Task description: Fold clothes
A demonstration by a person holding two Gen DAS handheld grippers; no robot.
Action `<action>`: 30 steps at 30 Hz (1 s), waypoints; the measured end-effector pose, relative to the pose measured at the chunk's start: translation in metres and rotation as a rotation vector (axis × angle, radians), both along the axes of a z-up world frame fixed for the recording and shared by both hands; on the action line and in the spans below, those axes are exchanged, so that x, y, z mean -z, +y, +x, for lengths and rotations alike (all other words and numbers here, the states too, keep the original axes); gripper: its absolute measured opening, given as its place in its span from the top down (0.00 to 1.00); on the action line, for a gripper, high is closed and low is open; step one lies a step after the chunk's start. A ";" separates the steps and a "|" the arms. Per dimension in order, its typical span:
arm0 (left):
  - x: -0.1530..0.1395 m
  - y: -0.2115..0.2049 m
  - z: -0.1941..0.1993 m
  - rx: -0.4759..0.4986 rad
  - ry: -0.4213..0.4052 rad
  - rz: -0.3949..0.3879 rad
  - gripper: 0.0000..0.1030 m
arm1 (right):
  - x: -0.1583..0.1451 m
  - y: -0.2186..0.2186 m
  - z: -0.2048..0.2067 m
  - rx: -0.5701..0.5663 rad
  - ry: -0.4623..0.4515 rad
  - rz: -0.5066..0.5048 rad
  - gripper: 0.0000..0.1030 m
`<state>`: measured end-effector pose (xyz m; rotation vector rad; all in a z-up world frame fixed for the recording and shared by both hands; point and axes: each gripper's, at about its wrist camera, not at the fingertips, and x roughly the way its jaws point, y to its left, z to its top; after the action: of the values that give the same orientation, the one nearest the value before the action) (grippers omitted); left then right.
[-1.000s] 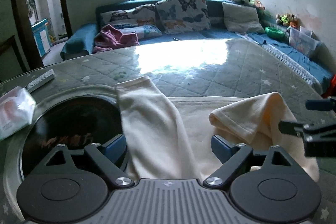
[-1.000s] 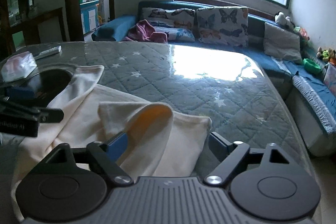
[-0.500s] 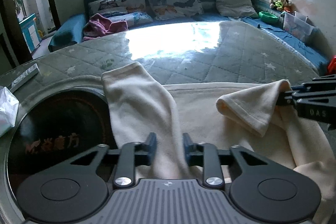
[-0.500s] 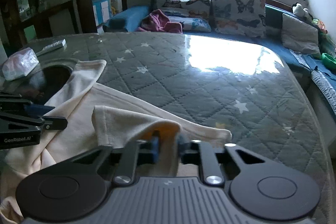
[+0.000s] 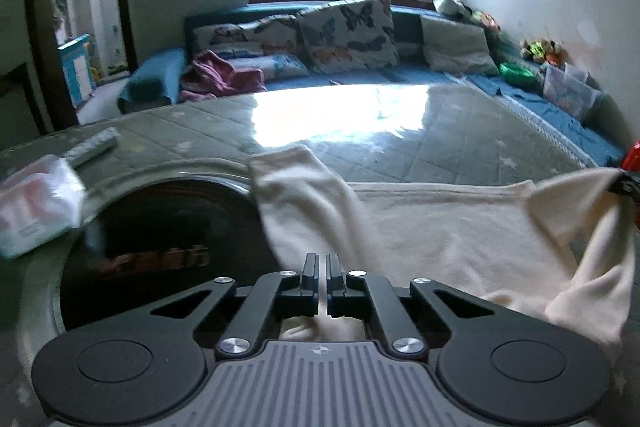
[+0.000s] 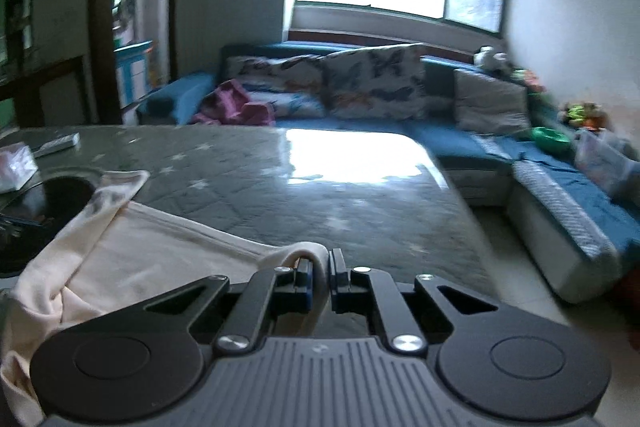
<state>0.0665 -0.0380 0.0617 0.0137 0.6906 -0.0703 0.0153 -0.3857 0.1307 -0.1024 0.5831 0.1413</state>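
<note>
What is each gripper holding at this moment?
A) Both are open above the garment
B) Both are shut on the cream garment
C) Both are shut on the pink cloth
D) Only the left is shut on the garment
B: the left gripper and the right gripper each pinch a fold of the cream garment between shut jaws.

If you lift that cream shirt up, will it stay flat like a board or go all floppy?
Probably floppy: the cream shirt already sags and bunches where the left gripper and right gripper pinch it. It looks thin, so likely light. The sleeve would probably dangle.
</note>
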 end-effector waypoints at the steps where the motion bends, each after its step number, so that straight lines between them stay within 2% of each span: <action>1: -0.003 0.004 -0.007 -0.009 -0.011 -0.005 0.98 | -0.001 -0.007 -0.008 0.021 -0.005 0.005 0.93; 8: -0.013 0.020 -0.045 -0.026 -0.016 -0.025 0.98 | 0.002 -0.045 -0.052 0.168 -0.008 0.042 0.93; 10: -0.016 0.018 -0.049 -0.023 -0.008 -0.039 0.95 | 0.010 -0.055 -0.065 0.219 0.022 0.072 0.91; 12: -0.018 0.010 -0.047 -0.009 -0.005 -0.047 0.91 | 0.020 -0.062 -0.075 0.255 0.059 0.078 0.84; 13: -0.018 0.005 -0.046 0.001 -0.005 -0.050 0.89 | 0.024 -0.065 -0.079 0.268 0.072 0.076 0.83; 14: -0.019 0.000 -0.044 0.011 -0.005 -0.053 0.79 | 0.029 -0.068 -0.084 0.281 0.086 0.073 0.79; 15: -0.018 -0.007 -0.040 0.024 -0.004 -0.055 0.63 | 0.031 -0.071 -0.087 0.291 0.092 0.075 0.71; 16: -0.018 -0.014 -0.037 0.037 -0.003 -0.056 0.58 | 0.033 -0.074 -0.090 0.300 0.096 0.078 0.68; 17: -0.017 -0.022 -0.033 0.050 -0.006 -0.047 0.53 | 0.034 -0.077 -0.093 0.309 0.100 0.081 0.63; 19: -0.013 -0.036 -0.023 0.067 0.003 -0.033 0.50 | 0.034 -0.080 -0.096 0.309 0.094 0.087 0.61; 20: -0.011 -0.042 -0.017 0.071 0.013 -0.030 0.49 | 0.033 -0.081 -0.095 0.304 0.090 0.084 0.55; 21: -0.007 -0.046 -0.010 0.068 0.028 -0.027 0.49 | 0.033 -0.081 -0.094 0.297 0.086 0.080 0.48; 24: 0.009 -0.055 0.008 0.043 0.088 -0.001 0.54 | 0.035 -0.075 -0.089 0.266 0.086 0.041 0.45; 25: 0.013 -0.054 0.009 0.043 0.100 -0.001 0.59 | 0.037 -0.073 -0.087 0.255 0.090 0.026 0.45; 27: 0.020 -0.050 0.011 0.046 0.121 -0.007 0.86 | 0.041 -0.068 -0.079 0.232 0.104 0.002 0.42; 30: 0.024 -0.043 0.005 0.050 0.117 -0.016 0.97 | 0.045 -0.066 -0.074 0.227 0.106 -0.024 0.40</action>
<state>0.0716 -0.0810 0.0380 0.0111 0.8068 -0.1252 -0.0583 -0.4512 0.0858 -0.0517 0.6981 -0.0810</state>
